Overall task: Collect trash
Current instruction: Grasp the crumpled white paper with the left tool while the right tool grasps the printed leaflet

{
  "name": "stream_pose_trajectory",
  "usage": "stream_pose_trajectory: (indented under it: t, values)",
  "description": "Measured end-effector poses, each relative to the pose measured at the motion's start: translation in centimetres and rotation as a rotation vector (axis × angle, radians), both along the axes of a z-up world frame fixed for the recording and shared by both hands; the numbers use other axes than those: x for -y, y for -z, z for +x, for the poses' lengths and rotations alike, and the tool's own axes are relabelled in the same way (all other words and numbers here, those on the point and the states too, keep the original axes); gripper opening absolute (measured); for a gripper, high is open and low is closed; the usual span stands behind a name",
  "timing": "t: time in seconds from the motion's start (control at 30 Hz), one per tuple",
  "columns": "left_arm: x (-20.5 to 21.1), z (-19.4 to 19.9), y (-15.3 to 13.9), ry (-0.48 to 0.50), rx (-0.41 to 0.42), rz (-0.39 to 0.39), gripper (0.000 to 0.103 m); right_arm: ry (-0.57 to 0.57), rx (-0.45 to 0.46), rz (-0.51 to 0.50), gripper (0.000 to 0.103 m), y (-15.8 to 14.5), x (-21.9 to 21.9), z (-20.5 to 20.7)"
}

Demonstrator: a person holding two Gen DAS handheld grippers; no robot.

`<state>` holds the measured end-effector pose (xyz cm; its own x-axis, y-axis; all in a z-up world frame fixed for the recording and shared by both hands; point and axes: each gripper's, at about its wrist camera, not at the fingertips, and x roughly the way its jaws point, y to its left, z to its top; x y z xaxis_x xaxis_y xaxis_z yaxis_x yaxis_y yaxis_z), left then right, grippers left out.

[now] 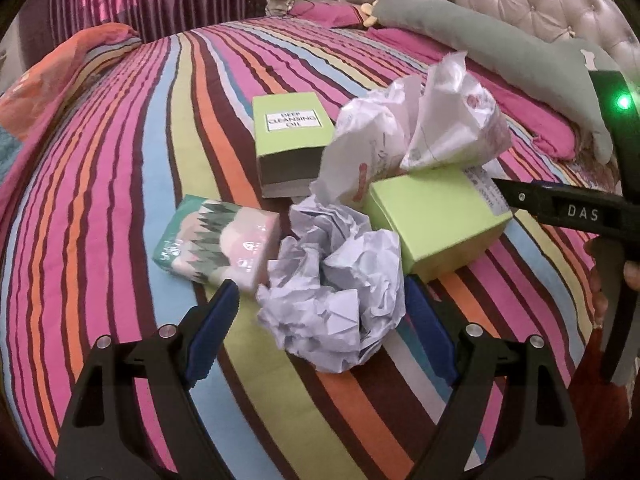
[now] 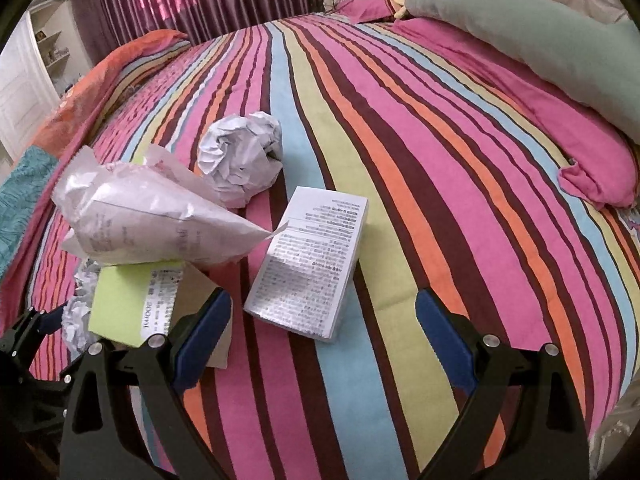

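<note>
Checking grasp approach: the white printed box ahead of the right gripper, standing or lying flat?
Lying flat. The white box rests on a broad face on the bedspread, its printed side facing up, apart from the open right gripper.

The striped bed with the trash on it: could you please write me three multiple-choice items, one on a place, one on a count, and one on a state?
1. In the left wrist view, what lies between the fingers of the left hand-held gripper?
A. crumpled paper ball
B. tissue pack
C. pillow

2. How many green boxes show in the left wrist view?
A. one
B. two
C. four

3. How does the right hand-held gripper stand?
A. shut on a box
B. shut on nothing
C. open, holding nothing

Answers:
1 A, the crumpled paper ball sits in the gap, the tissue pack lies aside.
2 B, a labelled green box and a second green box.
3 C, its fingers stand wide apart over the bedspread.
</note>
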<state>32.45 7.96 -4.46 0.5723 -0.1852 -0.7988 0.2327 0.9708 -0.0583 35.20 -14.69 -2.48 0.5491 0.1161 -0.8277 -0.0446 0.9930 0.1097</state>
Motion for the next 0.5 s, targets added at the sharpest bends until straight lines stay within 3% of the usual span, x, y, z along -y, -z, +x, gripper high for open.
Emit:
stream_pose_trajectory:
  t: [0.27, 0.5]
  values:
    - [0.9, 0.7, 0.7, -0.007, 0.0, 0.07, 0.082, 0.019, -0.019, 0.018, 0.089, 0.4, -0.1, 1.1]
    - [0.8, 0.7, 1.0, -0.031, -0.002, 0.061, 0.081, 0.042, -0.019, -0.025, 0.088, 1.0, -0.6, 2.3]
